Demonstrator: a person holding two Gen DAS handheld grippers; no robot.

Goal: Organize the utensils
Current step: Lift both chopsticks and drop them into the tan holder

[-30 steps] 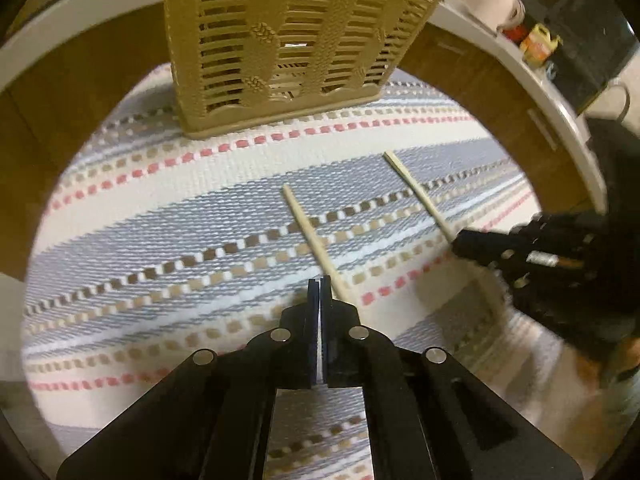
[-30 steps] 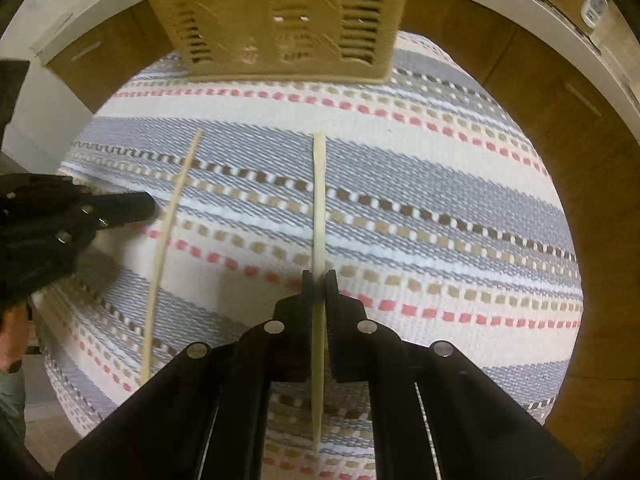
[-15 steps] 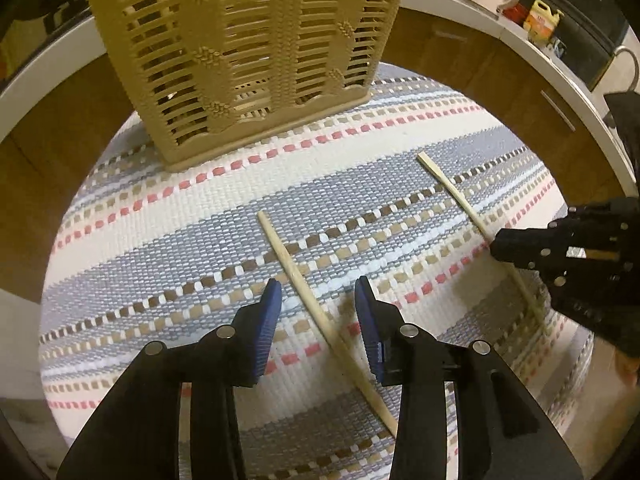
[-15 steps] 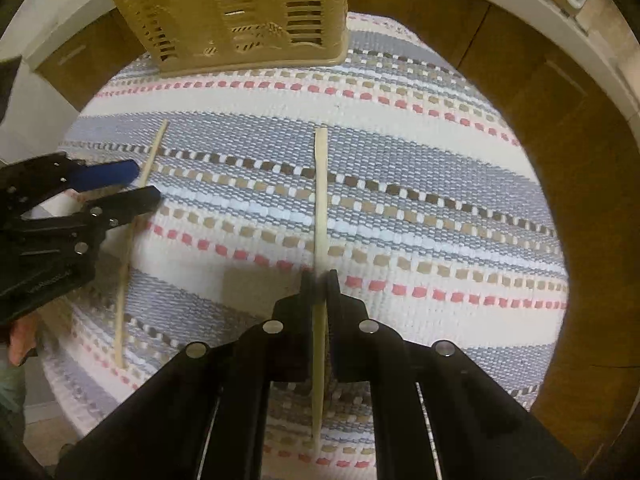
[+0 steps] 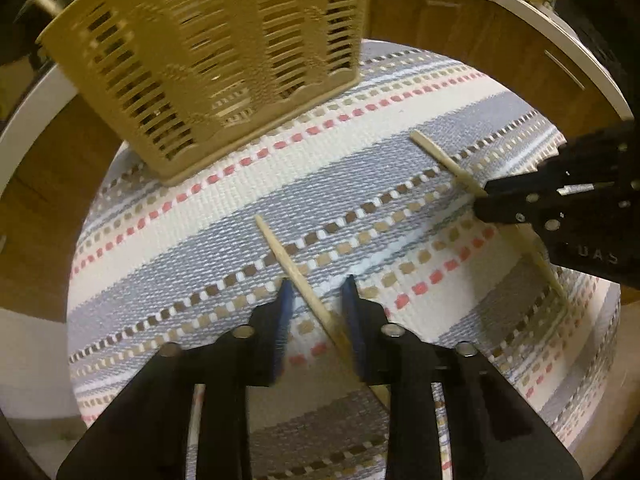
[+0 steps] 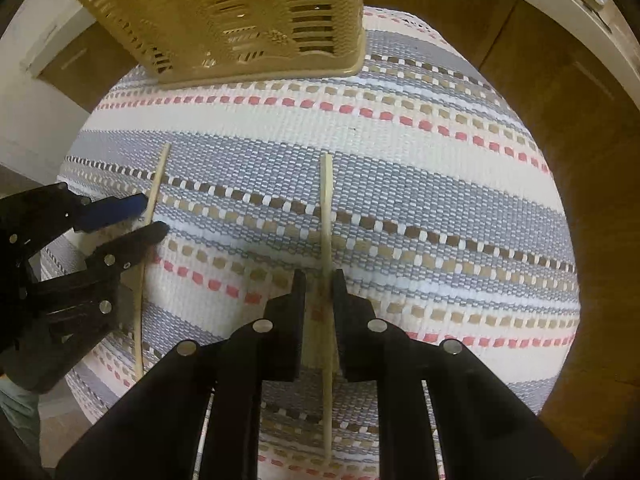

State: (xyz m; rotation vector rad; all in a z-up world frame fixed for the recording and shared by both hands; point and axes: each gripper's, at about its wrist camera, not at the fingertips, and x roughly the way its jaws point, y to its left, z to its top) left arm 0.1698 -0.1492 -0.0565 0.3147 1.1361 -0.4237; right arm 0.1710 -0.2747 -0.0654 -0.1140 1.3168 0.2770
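My left claw [image 5: 316, 292] points down at the striped mat [image 5: 192, 240] on the desk [image 5: 36, 208]. Its blue pads [image 5: 285, 300] have just been closing, yet they are apart. The left stick [image 5: 276, 246] lies slantwise between them, flat on the mat. Its near part runs under the right pad and its far end reaches out ahead of the claw, a little to the left. I cannot tell whether either pad touches it.

My right claw [image 6: 318, 280] also points down, off to the right of the left one. It is closed to a narrow slot on the right stick [image 6: 326, 200]. That stick lies against the right finger, with a sliver of space at the other. It runs straight ahead from the fingertips and back beneath the claw.

The two sticks are well apart and roughly side by side. The basket [image 5: 208, 60] stands ahead of both claws at the mat's far edge, clear of both sticks.
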